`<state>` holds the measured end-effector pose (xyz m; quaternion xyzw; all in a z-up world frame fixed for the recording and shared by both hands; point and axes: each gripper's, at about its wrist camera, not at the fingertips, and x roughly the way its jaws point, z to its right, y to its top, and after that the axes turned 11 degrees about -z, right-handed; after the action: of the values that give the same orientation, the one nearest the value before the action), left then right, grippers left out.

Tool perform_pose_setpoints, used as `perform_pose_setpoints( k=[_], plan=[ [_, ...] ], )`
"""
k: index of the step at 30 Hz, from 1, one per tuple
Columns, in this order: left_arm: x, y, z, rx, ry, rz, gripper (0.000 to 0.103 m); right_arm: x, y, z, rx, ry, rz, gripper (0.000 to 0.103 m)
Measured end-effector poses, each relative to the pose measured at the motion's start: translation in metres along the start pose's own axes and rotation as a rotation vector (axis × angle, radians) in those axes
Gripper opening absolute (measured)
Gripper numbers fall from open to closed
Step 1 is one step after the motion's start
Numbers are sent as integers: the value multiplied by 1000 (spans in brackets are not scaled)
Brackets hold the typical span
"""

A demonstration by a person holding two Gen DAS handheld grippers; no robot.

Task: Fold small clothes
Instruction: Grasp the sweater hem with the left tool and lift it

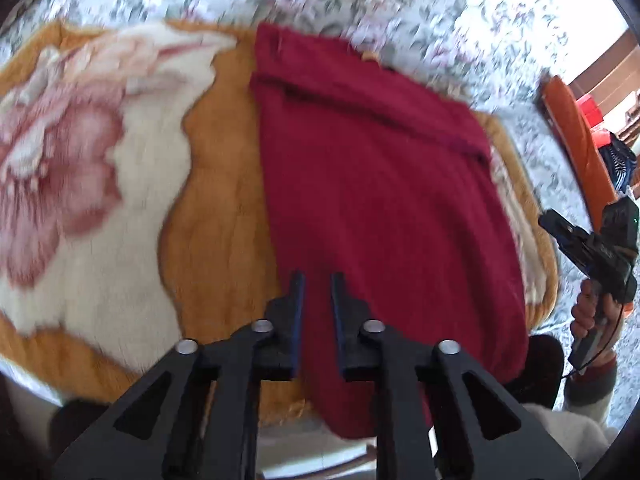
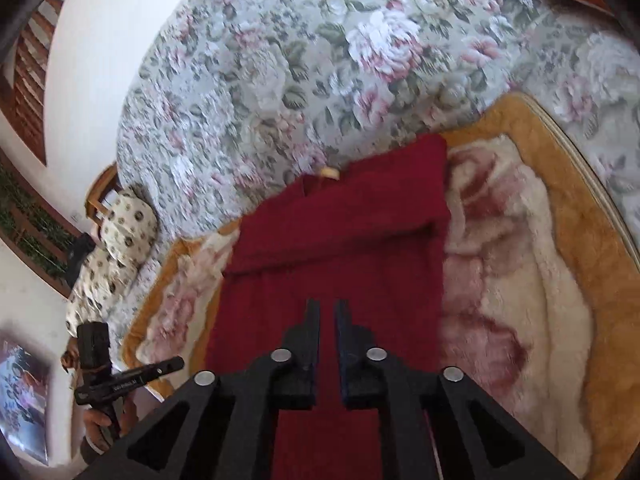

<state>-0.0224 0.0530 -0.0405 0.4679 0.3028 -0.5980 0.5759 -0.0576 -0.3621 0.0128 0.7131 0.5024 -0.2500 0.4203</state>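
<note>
A dark red garment (image 1: pixel 372 184) lies flat, folded lengthwise into a long strip, on an orange and cream floral blanket (image 1: pixel 92 208). Its near end hangs over the bed edge. It also shows in the right wrist view (image 2: pixel 336 240). My left gripper (image 1: pixel 317 280) hovers above the garment's near left part, jaws a narrow gap apart, holding nothing. My right gripper (image 2: pixel 328 306) hovers over the garment's middle, jaws a narrow gap apart, holding nothing. The right gripper also shows in the left wrist view (image 1: pixel 560 228), held off the blanket's right edge. The left gripper shows in the right wrist view (image 2: pixel 176 364).
The blanket (image 2: pixel 540 300) lies on a bed with a grey floral cover (image 2: pixel 304 64). A patterned pillow (image 2: pixel 116 248) lies at the bed's left. An orange wooden bed frame (image 1: pixel 576 136) stands at right. A white wall (image 2: pixel 88 80) is at far left.
</note>
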Motion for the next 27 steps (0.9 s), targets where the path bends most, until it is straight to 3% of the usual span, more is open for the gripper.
perform_pose_setpoints(
  k=[1, 2, 5, 8, 10, 13, 16, 20, 21, 22, 24, 25, 27],
  plan=[
    [5, -8, 0, -2, 6, -14, 33, 0, -12, 1, -5, -16, -34, 39],
    [9, -18, 2, -1, 8, -25, 36, 0, -25, 2, -10, -32, -69, 44],
    [19, -35, 2, -17, 8, -50, 39, -9, -57, 8, 12, -48, -121, 44],
    [21, -50, 3, -51, 11, -25, 42, -16, -80, 15, 40, -62, -151, 45],
    [22, -56, 8, -42, 6, -21, 53, -16, -89, 18, 45, -75, -176, 45],
    [28, -61, 18, -19, -29, -62, 54, -13, -103, 22, 56, -67, -209, 45],
    [33, -60, 23, -6, 2, -51, 57, -6, -113, 26, 66, -30, -225, 45],
    [34, -57, 21, -33, -21, -51, 58, 6, -119, 25, 73, -17, -249, 45],
    [33, -56, 21, -23, -12, -48, 51, 9, -120, 21, 62, -8, -253, 45],
    [33, -58, 21, -17, 6, -42, 38, 12, -120, 19, 46, -10, -260, 42],
    [30, -60, 16, -15, 43, -34, 20, 13, -120, 10, 1, -7, -264, 15],
    [28, -61, 12, -24, 27, -31, 5, 11, -119, 4, -24, 10, -255, 11],
    [21, -61, 6, -40, -56, -31, 5, 1, -116, -7, -68, 55, -218, 11]
  ],
)
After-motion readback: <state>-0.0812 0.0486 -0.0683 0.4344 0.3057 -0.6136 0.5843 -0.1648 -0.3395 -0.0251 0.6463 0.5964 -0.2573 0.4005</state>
